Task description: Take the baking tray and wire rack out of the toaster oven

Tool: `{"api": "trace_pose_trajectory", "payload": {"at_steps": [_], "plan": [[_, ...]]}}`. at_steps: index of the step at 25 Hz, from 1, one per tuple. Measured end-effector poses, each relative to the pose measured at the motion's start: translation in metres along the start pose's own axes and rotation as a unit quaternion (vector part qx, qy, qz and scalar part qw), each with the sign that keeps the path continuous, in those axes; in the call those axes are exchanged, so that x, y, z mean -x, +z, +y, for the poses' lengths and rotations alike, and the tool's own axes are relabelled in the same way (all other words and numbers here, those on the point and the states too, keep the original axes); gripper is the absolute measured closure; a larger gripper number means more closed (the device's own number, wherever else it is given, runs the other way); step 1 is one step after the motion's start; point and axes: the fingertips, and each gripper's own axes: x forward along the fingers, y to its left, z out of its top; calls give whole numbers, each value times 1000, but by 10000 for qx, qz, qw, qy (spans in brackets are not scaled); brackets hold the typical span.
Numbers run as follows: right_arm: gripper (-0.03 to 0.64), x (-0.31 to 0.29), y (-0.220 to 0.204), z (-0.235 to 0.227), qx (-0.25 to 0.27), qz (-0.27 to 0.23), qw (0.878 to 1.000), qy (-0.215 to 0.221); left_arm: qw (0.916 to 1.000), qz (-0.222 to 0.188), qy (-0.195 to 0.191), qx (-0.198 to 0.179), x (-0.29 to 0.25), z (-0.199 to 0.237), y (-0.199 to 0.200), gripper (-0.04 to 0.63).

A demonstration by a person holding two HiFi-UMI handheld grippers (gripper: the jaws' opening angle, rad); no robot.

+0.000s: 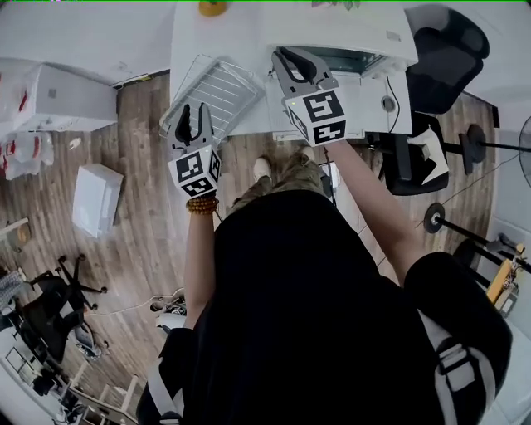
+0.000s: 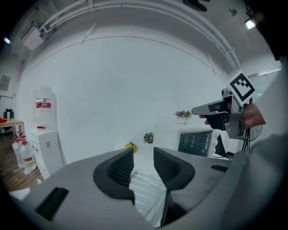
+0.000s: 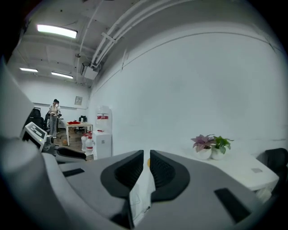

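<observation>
The wire rack [image 1: 214, 90] lies on a shallow metal tray at the front left corner of the white table [image 1: 249, 33]; its bars also show below my left jaws [image 2: 145, 191]. The toaster oven [image 1: 353, 60] stands to the right, its glass door toward me [image 2: 195, 142]. My left gripper [image 1: 193, 123] hovers at the rack's near left edge, open, with nothing between its pads [image 2: 144, 166]. My right gripper [image 1: 297, 65] is raised in front of the oven's left side, shut [image 3: 146, 168], and only the white tabletop shows through the slit. The left gripper view also catches the right gripper [image 2: 220, 110].
A yellow object [image 1: 212, 8] sits at the table's back edge, with potted plants [image 3: 211, 146] near it. A black office chair [image 1: 444, 41] stands to the right. On the wooden floor at left are a white box [image 1: 95, 199] and a water dispenser [image 2: 45, 134].
</observation>
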Motion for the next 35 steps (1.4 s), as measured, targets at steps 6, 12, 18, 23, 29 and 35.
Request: {"api": "trace_pose_trajectory", "payload": {"at_steps": [6, 12, 18, 23, 29, 35], "plan": [[584, 60, 30, -40, -15, -549, 9971, -523, 9918, -886, -921, -88, -27, -77, 98, 442], [584, 118, 71, -69, 181, -1172, 9861, -1168, 9607, -2079, -1825, -233, -10, -158, 218, 448], [584, 176, 118, -80, 694, -1755, 9651, -1815, 9331, -2778, -2260, -329, 28, -211, 273, 482], [584, 195, 138, -75, 909, -1933, 9542, -2096, 9277, -2968, -2192, -562, 38, -231, 282, 501], [584, 182, 130, -60, 1058, -1828, 9535, -2149, 9357, -2804, -2101, -420, 30, -226, 264, 517], [584, 169, 107, -49, 995, -1464, 9647, -1950, 9480, -2575, -1792, -530, 18, -209, 234, 522]]}}
